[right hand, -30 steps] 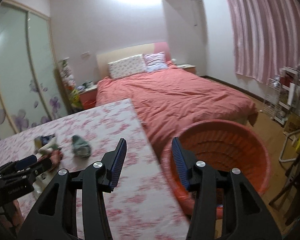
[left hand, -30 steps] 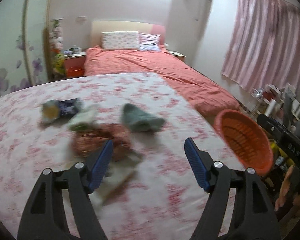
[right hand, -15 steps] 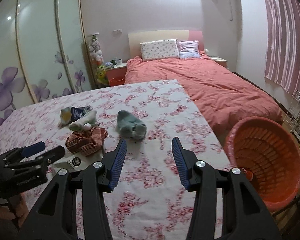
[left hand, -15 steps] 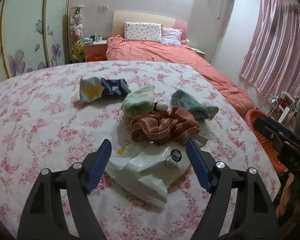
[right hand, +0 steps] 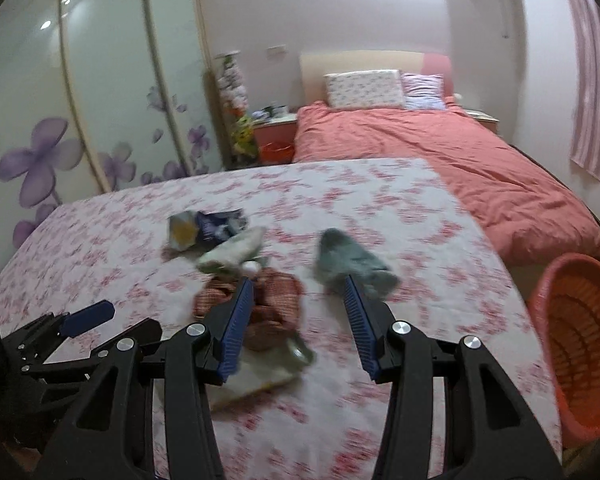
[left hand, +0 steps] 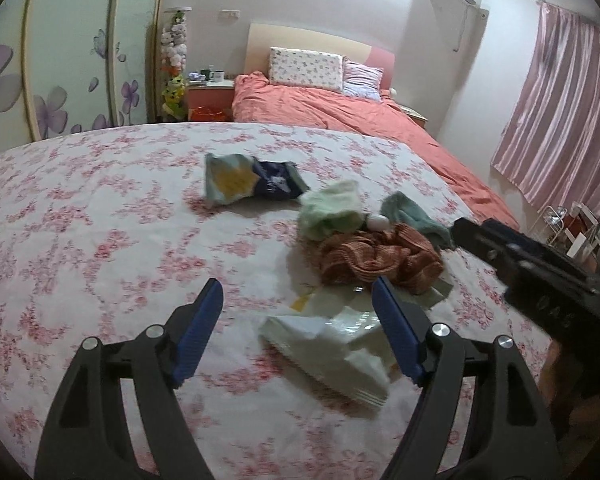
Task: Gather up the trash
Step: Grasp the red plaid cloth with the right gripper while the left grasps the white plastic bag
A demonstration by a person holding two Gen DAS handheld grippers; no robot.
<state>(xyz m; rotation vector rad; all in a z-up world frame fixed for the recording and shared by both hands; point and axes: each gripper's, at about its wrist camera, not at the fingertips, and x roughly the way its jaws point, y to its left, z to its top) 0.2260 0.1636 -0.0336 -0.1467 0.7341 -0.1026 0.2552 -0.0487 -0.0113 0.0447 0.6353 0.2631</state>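
On the flowered table cover lies a small pile: a white plastic wrapper, a rust-striped cloth, a pale green cloth, a teal sock and a blue-and-yellow snack bag. My left gripper hovers open just over the near end of the white wrapper, gripping nothing. My right gripper is open and empty too, above the rust cloth with the teal sock beyond its right finger. The white wrapper is blurred in this view.
An orange plastic basket stands on the floor off the table's right edge. Behind the table is a bed with a coral cover. Sliding wardrobe doors line the left wall. The left half of the table cover bears only the snack bag.
Both views swung left from the basket to the pile. The left gripper came in over the white wrapper. The right gripper moved over the rust cloth; the basket slid to its view's right edge.
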